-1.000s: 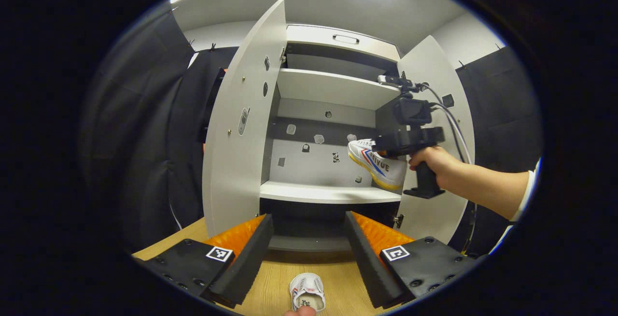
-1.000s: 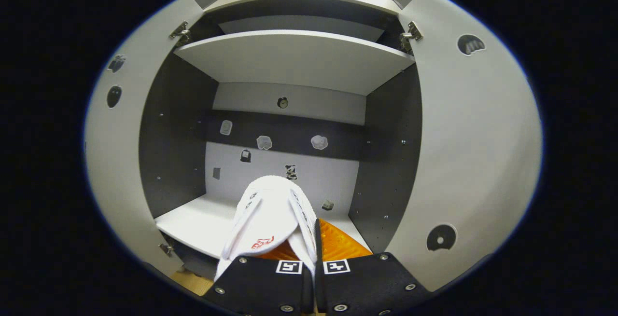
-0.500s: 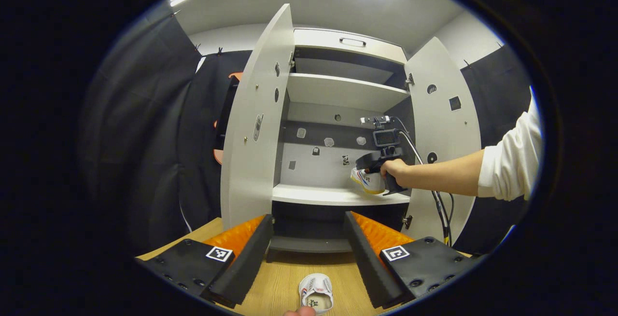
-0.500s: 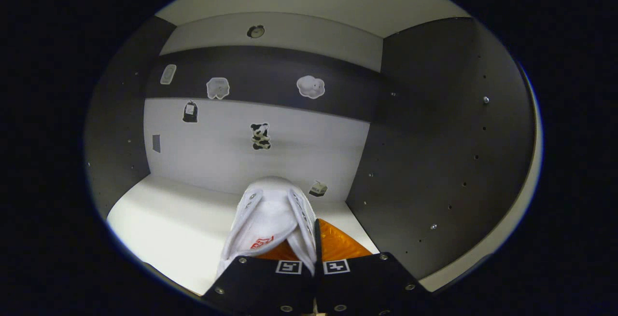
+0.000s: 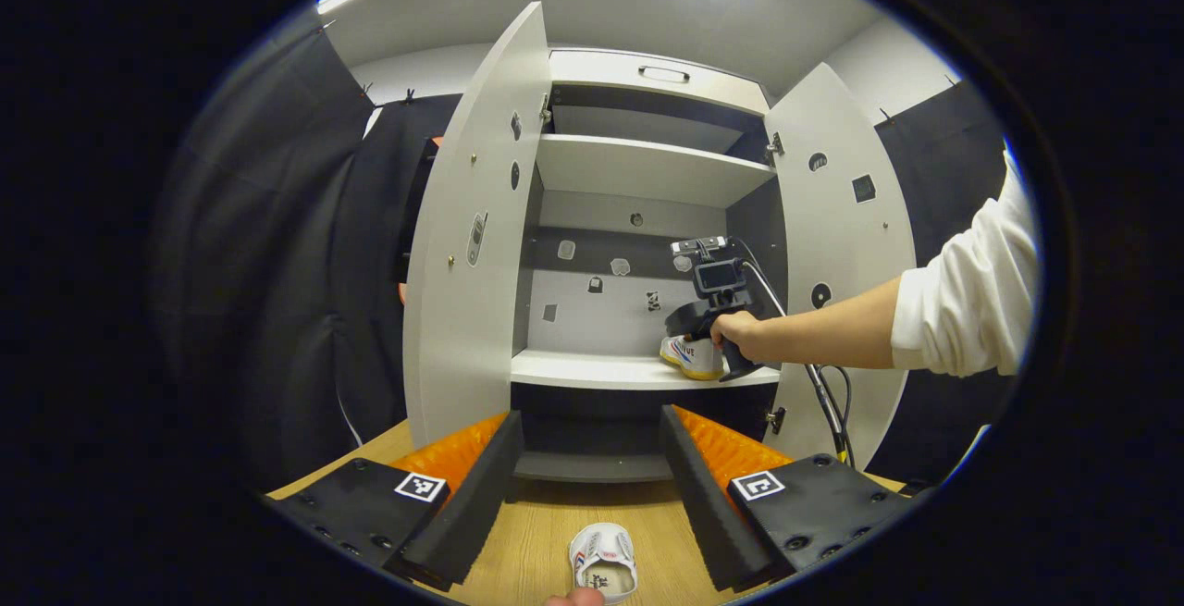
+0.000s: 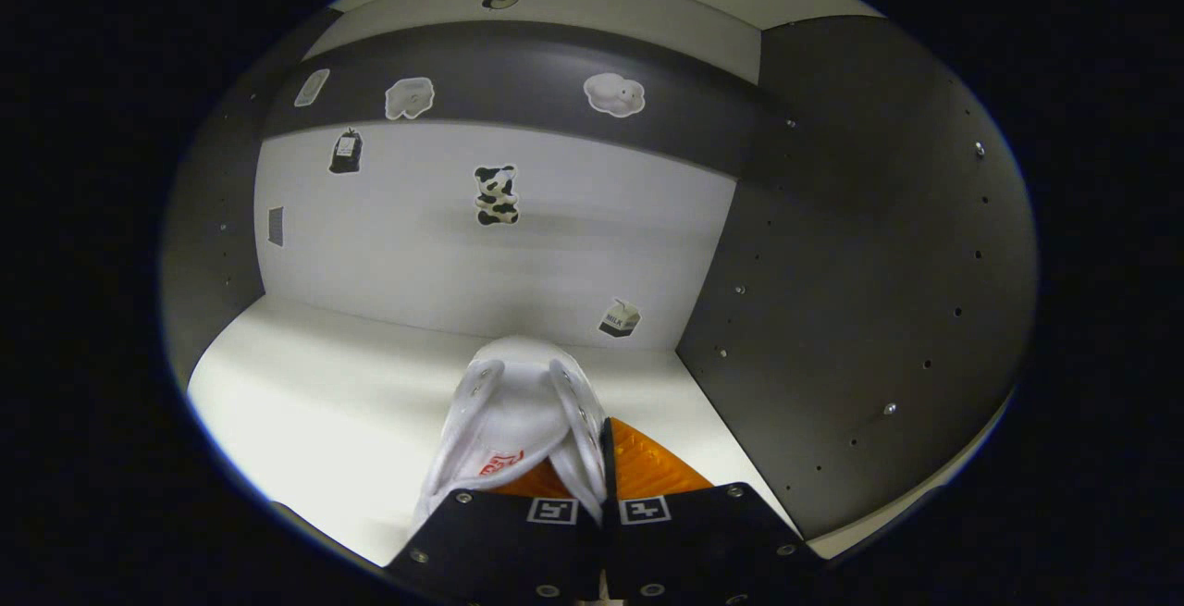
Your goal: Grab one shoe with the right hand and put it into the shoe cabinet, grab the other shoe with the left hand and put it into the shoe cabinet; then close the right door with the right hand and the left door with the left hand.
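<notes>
A white shoe (image 6: 518, 412) with red and blue stripes is pinched by its side wall in my right gripper (image 6: 603, 467), which is shut on it. The shoe is deep inside the shoe cabinet, low over the white middle shelf (image 6: 324, 402) near the dark right wall. In the left gripper view the same shoe (image 5: 686, 356) sits at shelf level under a hand (image 5: 740, 333) holding the right gripper (image 5: 700, 315). My left gripper (image 5: 589, 421) is open above the wooden table (image 5: 536, 532), and the second white shoe (image 5: 603, 569) lies just below and between its fingers.
Both cabinet doors stand wide open, the left door (image 5: 462, 264) and the right door (image 5: 837, 254). A higher shelf (image 5: 647, 171) spans the cabinet. Small stickers dot the back panel (image 6: 490, 245). A white-sleeved arm (image 5: 953, 310) reaches in from the right.
My right gripper has gone deeper into the cabinet and lower, bringing its shoe down to the middle shelf. My left gripper has stayed open over the second shoe.
</notes>
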`<action>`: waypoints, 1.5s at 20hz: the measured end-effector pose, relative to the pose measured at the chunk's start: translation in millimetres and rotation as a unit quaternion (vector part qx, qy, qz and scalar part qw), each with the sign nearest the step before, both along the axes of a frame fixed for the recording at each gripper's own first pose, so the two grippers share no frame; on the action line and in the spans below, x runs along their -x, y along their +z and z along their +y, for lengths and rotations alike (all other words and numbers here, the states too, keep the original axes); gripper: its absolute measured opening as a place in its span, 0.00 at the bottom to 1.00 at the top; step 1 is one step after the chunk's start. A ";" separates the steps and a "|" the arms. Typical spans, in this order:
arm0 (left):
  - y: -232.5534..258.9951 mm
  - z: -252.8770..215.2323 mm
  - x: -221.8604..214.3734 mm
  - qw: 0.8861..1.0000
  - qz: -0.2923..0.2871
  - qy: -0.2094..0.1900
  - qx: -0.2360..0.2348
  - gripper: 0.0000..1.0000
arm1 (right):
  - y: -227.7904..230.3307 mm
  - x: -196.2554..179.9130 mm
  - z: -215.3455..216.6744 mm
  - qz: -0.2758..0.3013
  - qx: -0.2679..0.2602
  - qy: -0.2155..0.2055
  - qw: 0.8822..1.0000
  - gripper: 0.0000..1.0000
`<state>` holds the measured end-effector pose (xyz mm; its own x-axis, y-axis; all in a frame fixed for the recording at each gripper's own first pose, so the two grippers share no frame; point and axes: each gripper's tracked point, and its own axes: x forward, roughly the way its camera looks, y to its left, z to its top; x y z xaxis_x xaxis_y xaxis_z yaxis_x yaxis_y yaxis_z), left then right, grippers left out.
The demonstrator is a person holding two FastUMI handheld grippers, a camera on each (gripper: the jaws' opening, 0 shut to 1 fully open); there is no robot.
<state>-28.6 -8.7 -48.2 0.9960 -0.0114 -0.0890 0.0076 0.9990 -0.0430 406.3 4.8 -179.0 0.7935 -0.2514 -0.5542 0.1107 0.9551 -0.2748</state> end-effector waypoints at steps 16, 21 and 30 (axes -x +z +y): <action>-11.4 -8.2 -15.6 1.000 0.004 -0.021 0.018 0.99 | 143.0 109.2 18.0 -0.130 -0.047 0.117 0.983 0.81; -13.5 -11.0 -15.8 1.000 0.006 -0.024 0.016 0.96 | 202.7 187.6 18.3 -0.212 -0.052 0.141 0.966 0.89; -26.2 -16.3 -11.6 0.999 0.029 -0.024 0.009 0.96 | 176.9 341.5 3.9 -0.266 -0.108 0.125 0.950 0.93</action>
